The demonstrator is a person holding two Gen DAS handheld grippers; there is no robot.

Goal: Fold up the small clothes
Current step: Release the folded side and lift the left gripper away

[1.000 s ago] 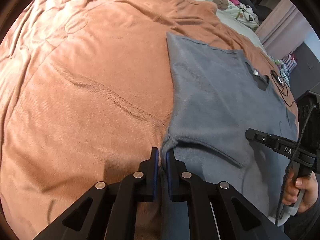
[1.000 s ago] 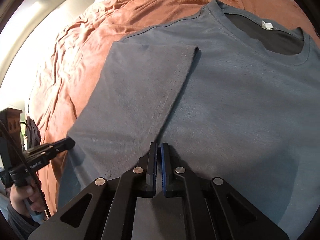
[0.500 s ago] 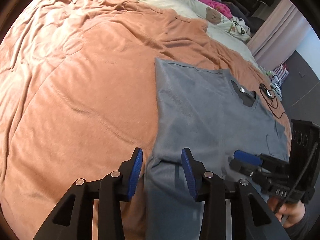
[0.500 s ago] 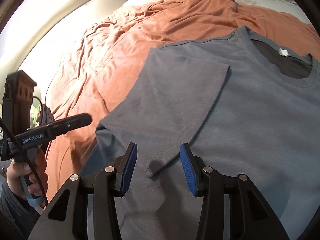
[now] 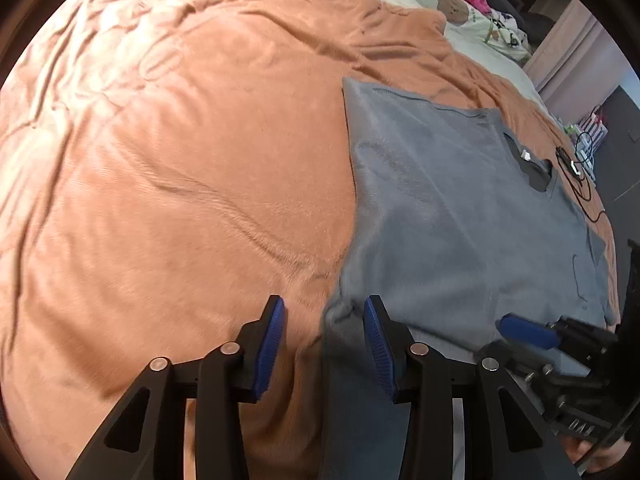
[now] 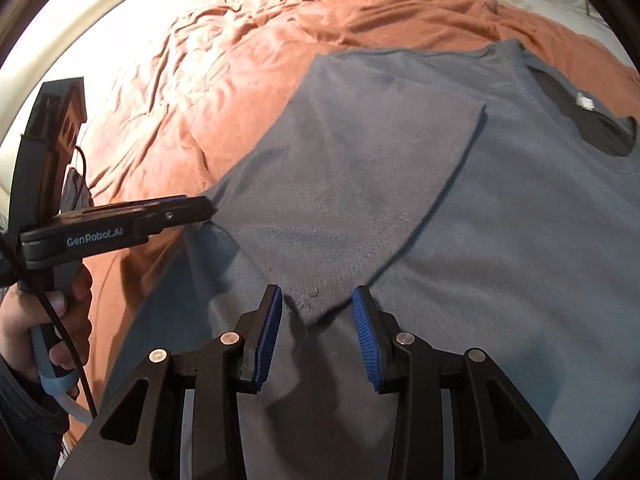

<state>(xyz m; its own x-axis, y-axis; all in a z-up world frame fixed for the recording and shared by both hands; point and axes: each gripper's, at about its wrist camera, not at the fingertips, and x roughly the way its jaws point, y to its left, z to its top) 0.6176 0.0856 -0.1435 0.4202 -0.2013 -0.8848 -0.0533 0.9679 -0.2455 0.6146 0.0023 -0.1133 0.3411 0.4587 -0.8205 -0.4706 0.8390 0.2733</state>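
A grey T-shirt [image 5: 448,216] lies flat on an orange blanket [image 5: 180,160], with its left side and sleeve folded over onto the body [image 6: 352,184]. The neck opening [image 6: 592,124] with a white label is at the far right. My left gripper [image 5: 324,320] is open and empty, straddling the shirt's folded left edge. My right gripper [image 6: 317,312] is open and empty, just above the folded sleeve's near corner. The left gripper also shows in the right wrist view [image 6: 200,210], and the right gripper's fingers [image 5: 528,332] show in the left wrist view.
The orange blanket [image 6: 240,60] covers a bed with a cream sheet [image 5: 472,36], a bear-print cushion and pink clothes at the far end. A black cable [image 5: 576,176] with a small device lies beyond the shirt's collar. A pale wall [image 6: 100,20] runs along the bed's left side.
Both grippers were shut on the shirt's folded edge a second ago. They have since opened, let the cloth go and drawn back a little. The fold stays flat.
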